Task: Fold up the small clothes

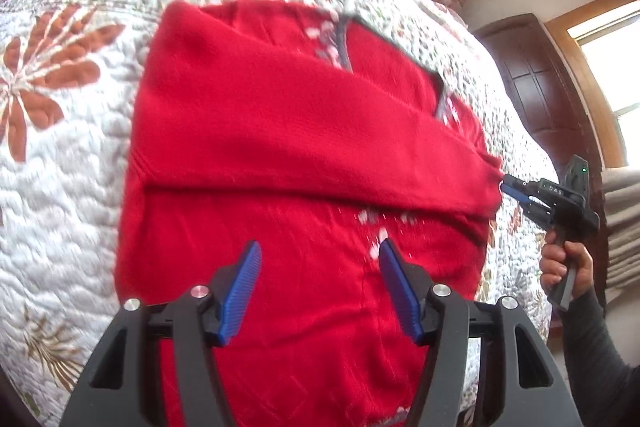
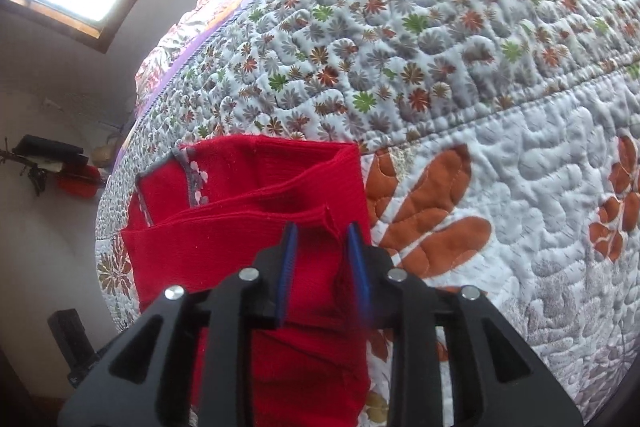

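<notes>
Red sweater (image 1: 280, 147) lies on the quilt (image 1: 60, 167), one sleeve (image 1: 340, 163) folded across; right gripper (image 2: 322, 267) straddles the cuff, grip uncertain; left gripper (image 1: 316, 287) gapes empty; body folds remain.

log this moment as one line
stage: sleeve fold | left tongs: open above red sweater | right tongs: at cuff, grip unclear | surface: quilt

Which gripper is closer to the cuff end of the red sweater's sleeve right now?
Right. The right gripper sits at the sleeve end of the red sweater, fingers around the cuff. The left gripper hovers open over the sweater's body, away from the cuff.
</notes>
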